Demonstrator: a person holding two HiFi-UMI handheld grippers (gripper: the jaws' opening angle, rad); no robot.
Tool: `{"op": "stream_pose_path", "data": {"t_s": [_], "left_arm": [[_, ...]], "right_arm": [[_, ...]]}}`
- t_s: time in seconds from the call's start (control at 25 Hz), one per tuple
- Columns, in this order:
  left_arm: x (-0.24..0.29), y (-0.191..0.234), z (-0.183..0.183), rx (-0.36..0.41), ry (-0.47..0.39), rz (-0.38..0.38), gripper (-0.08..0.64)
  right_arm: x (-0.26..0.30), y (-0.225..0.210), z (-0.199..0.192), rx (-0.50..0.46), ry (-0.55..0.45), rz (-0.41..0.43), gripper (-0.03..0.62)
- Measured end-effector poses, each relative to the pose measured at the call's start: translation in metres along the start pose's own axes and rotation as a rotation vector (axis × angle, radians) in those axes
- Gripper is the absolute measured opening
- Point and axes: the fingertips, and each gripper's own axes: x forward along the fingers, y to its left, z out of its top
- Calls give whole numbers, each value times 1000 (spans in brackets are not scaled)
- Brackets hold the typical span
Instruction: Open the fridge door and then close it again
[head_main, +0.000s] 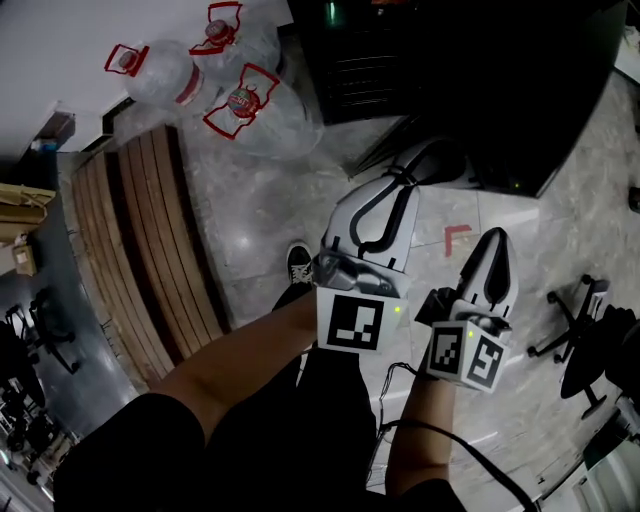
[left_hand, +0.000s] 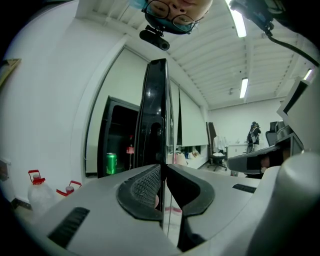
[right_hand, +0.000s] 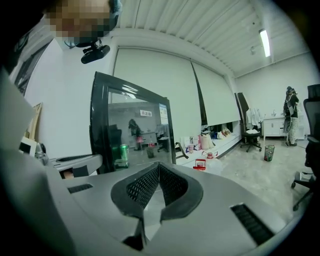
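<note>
Left gripper (left_hand: 163, 168), a grey-white claw with black bumpy pads, is pinched shut on the thin edge of the tall black glass fridge door (left_hand: 157, 110). One pad sits on each side of the edge, and the door runs straight up between them. The door stands open, swung away from the black fridge (left_hand: 120, 132). A shiny green can (left_hand: 111, 163) sits inside the dark fridge, low down.

The right gripper (right_hand: 159, 168), the same kind of claw, has its two pads pressed together at the tips with nothing between them. It is held out in the air just beside the left gripper, and it looks at the glass front of the door.

From above, both claws reach out over the grey stone floor (head_main: 260, 200). A curved wooden bench (head_main: 150, 250) is off to the left. Three clear plastic water jugs with red handles (head_main: 235, 95) stand near the fridge.
</note>
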Motion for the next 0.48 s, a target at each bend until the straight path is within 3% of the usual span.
{"op": "stream_pose_path", "data": {"t_s": [0.48], "left_arm": [[0,-11,-2,7,11,-9,43]], "right_arm": [[-11,-17,-3,19,1,-31,15]]}}
